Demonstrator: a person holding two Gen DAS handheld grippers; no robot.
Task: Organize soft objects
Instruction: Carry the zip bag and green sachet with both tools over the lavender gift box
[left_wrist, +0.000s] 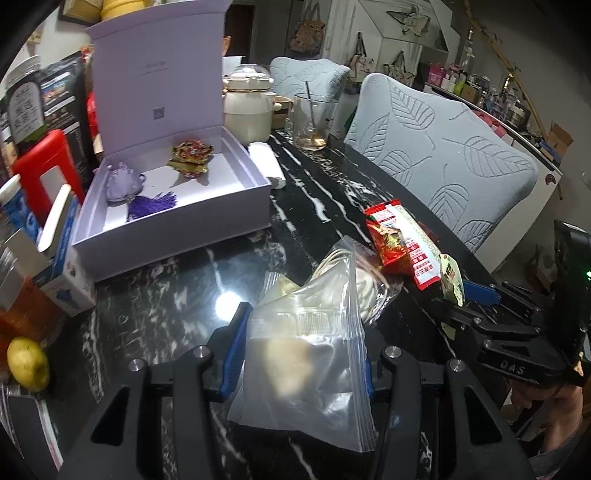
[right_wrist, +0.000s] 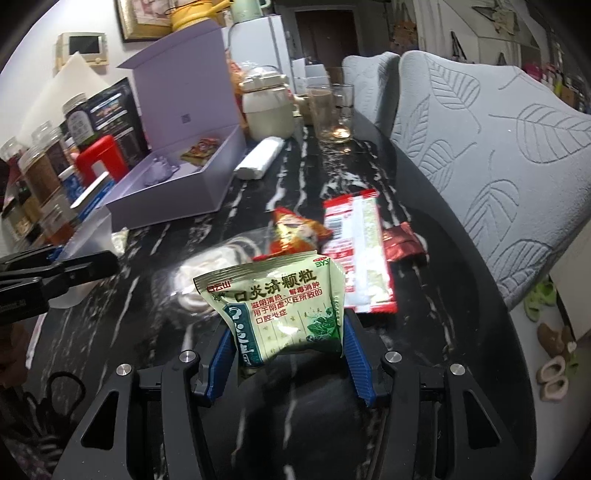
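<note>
The left gripper (left_wrist: 301, 356) pinches a clear zip bag (left_wrist: 306, 373) between its blue pads, the bag sagging below the fingers. The right gripper (right_wrist: 290, 345) clamps a pale green sachet (right_wrist: 277, 306) by its lower edge, holding it upright above the black marbled table (right_wrist: 424, 332). Just beyond the sachet lie a second clear bag of white cord (right_wrist: 207, 273), a red-orange snack packet (right_wrist: 295, 232), a red-and-white wrapper (right_wrist: 356, 254) and a dark red pouch (right_wrist: 402, 245). Farther ahead and to the left stands an open lilac box (left_wrist: 173, 206) containing a purple tassel charm (left_wrist: 123, 181) and a gold-red packet (left_wrist: 190, 155). Behind it stand a cream pot (left_wrist: 249, 107) and a glass (left_wrist: 314, 122); leaf-patterned chairs (left_wrist: 443, 162) line the right.
</note>
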